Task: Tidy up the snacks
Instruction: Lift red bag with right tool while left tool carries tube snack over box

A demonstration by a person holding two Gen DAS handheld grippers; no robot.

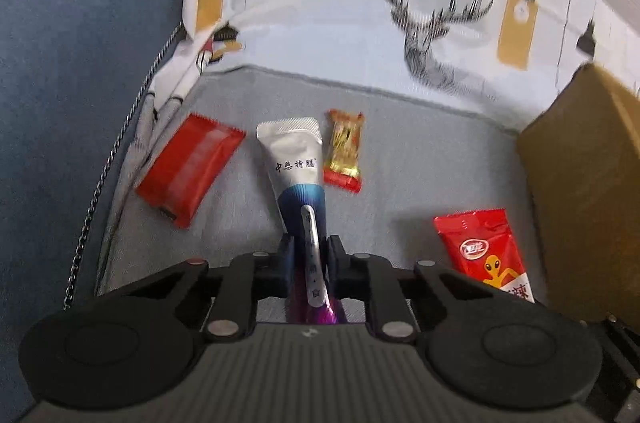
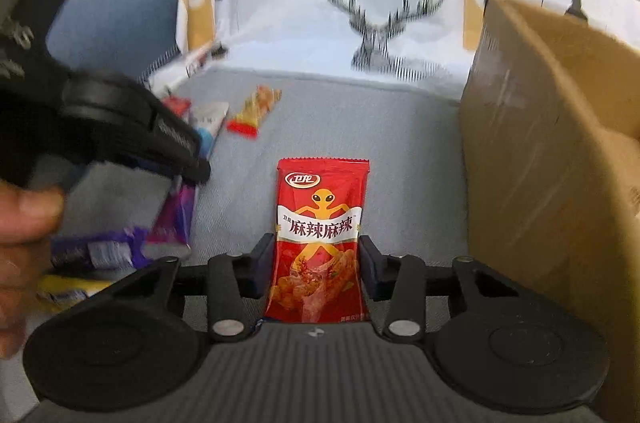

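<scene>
Left gripper (image 1: 310,255): pinching the silver and blue packet (image 1: 298,163), which stands on its edge between the pads.
Right gripper (image 2: 316,259): its fingers sit on both sides of the red snack bag (image 2: 320,235); cannot tell if they squeeze it.
Red snack bag: lying flat on the gray cloth (image 2: 360,119), next to the cardboard box (image 2: 540,163).
Small candy (image 1: 344,151): just right of the silver packet.
Red wrapper (image 1: 188,167): on the left side, apart from the packet.
Far back: a white cloth with a deer drawing (image 1: 432,23).
</scene>
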